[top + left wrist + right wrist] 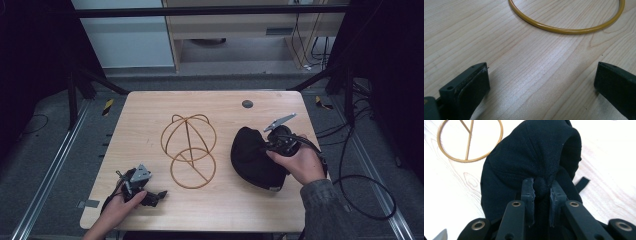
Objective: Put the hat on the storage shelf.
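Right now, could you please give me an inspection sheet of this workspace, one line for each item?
Surface: light wooden table, with a small dark round spot near the far edge.
Job's things: black cap at the right, bunched; gold wire stand at the middle, upright on its ring base.
Clutter: nothing seen.
Grippers: right gripper shut on a fold of the cap; left gripper open, low over bare wood near the stand's ring, holding nothing.
Cables: black cable trails from the right gripper over the floor at the right; more cables by the far wall.
Surroundings: grey floor, metal rails, black frame posts, pale cabinets behind.
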The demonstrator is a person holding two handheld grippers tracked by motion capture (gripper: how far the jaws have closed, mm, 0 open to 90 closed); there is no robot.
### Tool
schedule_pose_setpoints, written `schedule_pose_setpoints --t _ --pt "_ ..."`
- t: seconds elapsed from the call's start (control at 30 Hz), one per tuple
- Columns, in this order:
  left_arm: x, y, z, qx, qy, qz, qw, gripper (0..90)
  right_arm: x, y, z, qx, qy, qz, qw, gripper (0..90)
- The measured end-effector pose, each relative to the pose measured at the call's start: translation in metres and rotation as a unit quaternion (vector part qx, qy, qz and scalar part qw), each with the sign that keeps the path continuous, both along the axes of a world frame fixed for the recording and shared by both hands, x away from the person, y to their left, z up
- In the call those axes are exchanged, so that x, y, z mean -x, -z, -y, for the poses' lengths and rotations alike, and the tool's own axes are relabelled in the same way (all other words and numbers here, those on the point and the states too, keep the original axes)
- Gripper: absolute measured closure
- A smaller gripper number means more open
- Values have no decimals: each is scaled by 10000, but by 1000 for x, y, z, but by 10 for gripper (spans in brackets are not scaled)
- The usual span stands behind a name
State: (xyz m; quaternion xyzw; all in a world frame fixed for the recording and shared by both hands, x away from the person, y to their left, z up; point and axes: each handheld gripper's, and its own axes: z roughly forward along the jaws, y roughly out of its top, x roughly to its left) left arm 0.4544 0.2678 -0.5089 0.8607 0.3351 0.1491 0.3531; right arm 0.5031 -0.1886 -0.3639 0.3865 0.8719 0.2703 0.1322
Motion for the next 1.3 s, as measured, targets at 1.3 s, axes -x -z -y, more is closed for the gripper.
schedule_pose_setpoints --t 1.3 --pt "-2 0 -1 -7 44 0 10000 0 16 -45 13 -475 183 541 9972 779"
